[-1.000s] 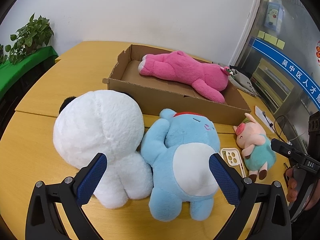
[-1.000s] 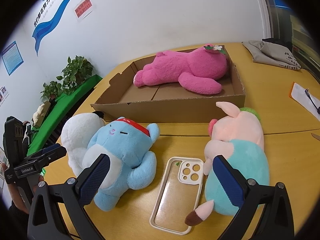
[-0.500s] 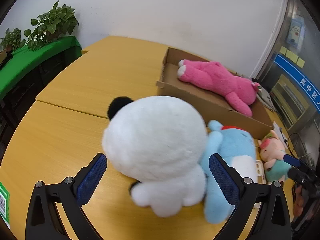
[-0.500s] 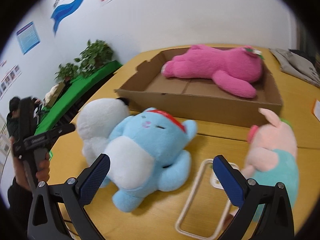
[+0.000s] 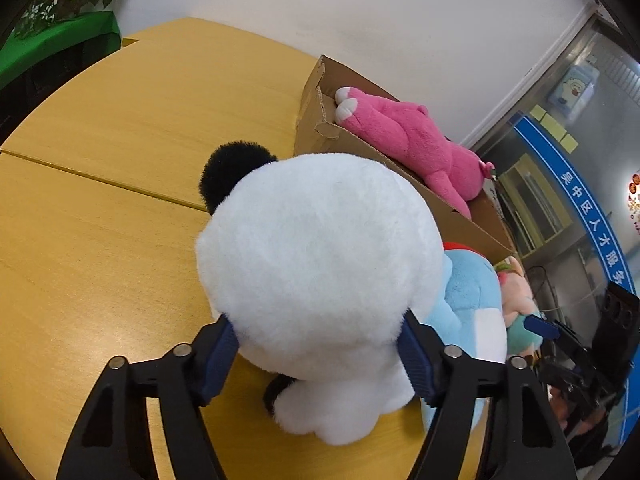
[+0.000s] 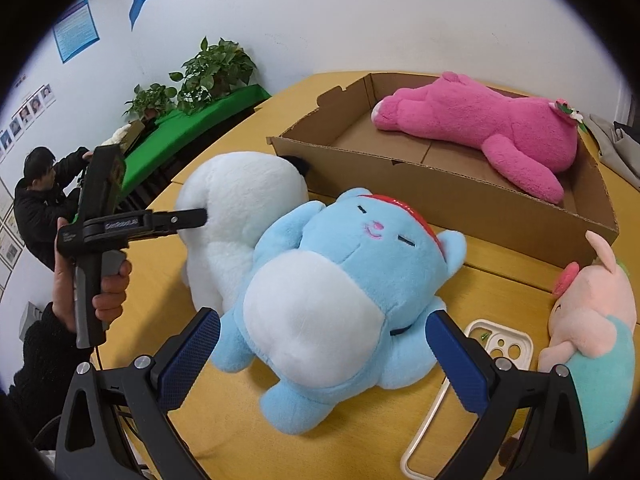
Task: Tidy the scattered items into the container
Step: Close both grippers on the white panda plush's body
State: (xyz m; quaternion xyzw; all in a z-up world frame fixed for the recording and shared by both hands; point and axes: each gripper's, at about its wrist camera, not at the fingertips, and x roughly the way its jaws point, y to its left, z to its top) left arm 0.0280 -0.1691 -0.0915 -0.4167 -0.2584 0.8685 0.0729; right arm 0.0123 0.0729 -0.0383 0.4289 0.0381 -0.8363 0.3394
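A big white plush with black ears point(image 5: 320, 264) lies on the yellow table, also in the right wrist view point(image 6: 236, 200). My left gripper point(image 5: 320, 356) has its blue pads pressed into both sides of the plush's neck. A light blue plush point(image 6: 340, 292) lies on its back beside it; my right gripper point(image 6: 324, 352) is open around its lower body, pads apart from it. A pink-and-teal pig plush point(image 6: 592, 340) and a clear phone case point(image 6: 476, 364) lie at the right. The cardboard box point(image 6: 440, 188) holds a pink plush point(image 6: 492, 128).
The left hand-held gripper point(image 6: 132, 224) reaches in from the left in the right wrist view. Potted plants on a green-covered bench point(image 6: 200, 80) stand beyond the table's far left edge. A person point(image 6: 40, 196) sits at the far left. A grey bag point(image 6: 616, 140) lies right of the box.
My left gripper moved in and closed its pads onto the white plush. My right gripper swung left from the phone case and pig to straddle the blue plush.
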